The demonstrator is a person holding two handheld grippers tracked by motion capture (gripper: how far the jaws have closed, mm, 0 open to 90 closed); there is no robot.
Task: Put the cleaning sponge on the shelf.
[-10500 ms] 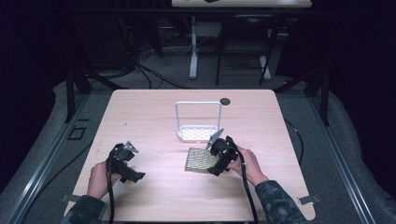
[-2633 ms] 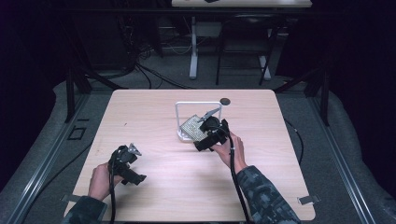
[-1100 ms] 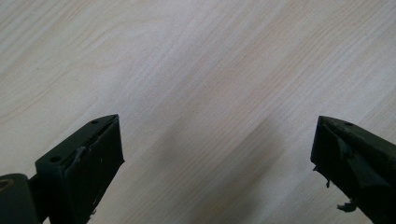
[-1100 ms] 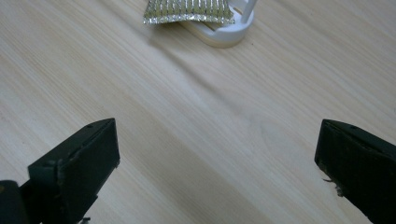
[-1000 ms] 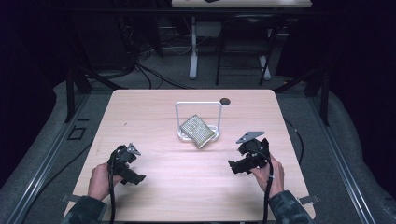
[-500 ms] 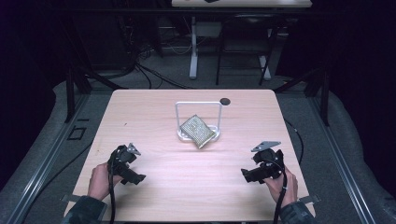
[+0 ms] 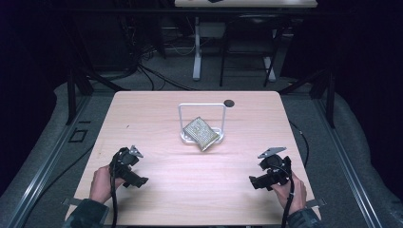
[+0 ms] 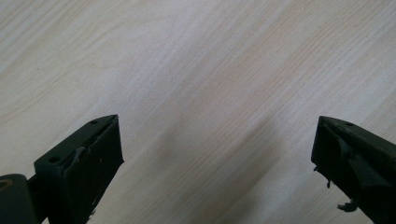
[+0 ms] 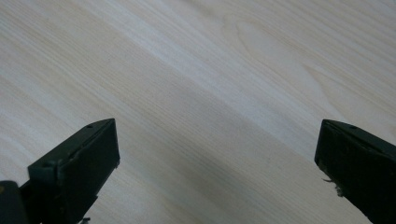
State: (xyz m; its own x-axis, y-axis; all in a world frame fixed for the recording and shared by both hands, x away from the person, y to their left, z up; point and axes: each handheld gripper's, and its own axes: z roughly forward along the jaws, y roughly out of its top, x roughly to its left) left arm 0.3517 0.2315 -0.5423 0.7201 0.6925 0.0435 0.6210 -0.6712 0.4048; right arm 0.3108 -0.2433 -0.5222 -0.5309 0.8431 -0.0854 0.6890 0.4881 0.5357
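Note:
A glittery silver pouch (image 7: 201,133) leans tilted against a white wire stand (image 7: 202,105) at the middle of the wooden table (image 7: 157,114). My left gripper (image 7: 141,181) rests low at the front left, held in a hand, well away from the stand. Its jaws stand wide apart over bare wood, with nothing between the fingers (image 8: 88,158). My right gripper (image 7: 252,182) sits at the front right, also in a hand. It is open too, its fingers (image 9: 79,161) framing only wood grain.
A small dark round spot (image 7: 229,102) lies on the table behind the stand. Past the table's far edge stand table legs (image 7: 196,52) and cables (image 7: 157,76) on a grey floor. Dark rails run along both sides.
The right gripper carried the pouch from the table to the stand, let it go there, then drew back to the front right. The left gripper has stayed put.

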